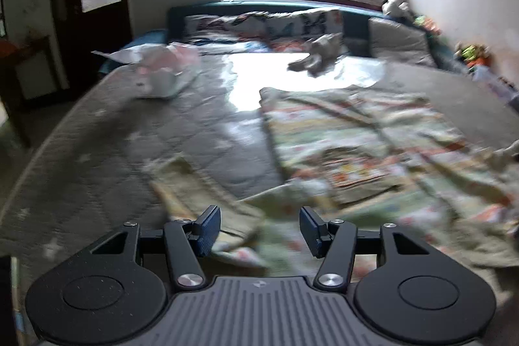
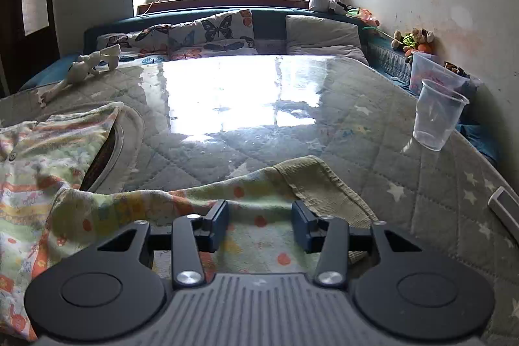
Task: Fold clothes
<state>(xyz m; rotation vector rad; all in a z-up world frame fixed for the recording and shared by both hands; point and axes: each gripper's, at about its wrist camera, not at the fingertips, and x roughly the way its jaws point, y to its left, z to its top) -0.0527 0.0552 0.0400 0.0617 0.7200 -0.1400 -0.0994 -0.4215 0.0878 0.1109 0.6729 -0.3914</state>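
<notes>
Right wrist view: patterned garment [image 2: 58, 158] spread loose on mattress [image 2: 259, 132], sleeve [image 2: 292, 184] lying outstretched toward plastic cup [image 2: 438, 115], no completed fold visible; right gripper [image 2: 259, 224] and left gripper [image 1: 259, 231] both wide, empty, low over cloth.

bed: quilted grey mattress [image 2: 405, 171] with star print under a glossy clear cover, window glare mid-surface
garment: patterned top [image 2: 48, 177] spread flat on the mattress, one sleeve [image 2: 259, 193] with ribbed green cuff stretched toward the right side
cup: clear plastic cup [image 2: 438, 115] upright near right edge
toy: pale soft toy [image 2: 87, 67] lying far left
pillows: butterfly pillows [image 2: 207, 34] and a grey pillow [image 2: 324, 34] at the head
bag: crumpled plastic bag [image 1: 162, 70], left side, blurred
</notes>
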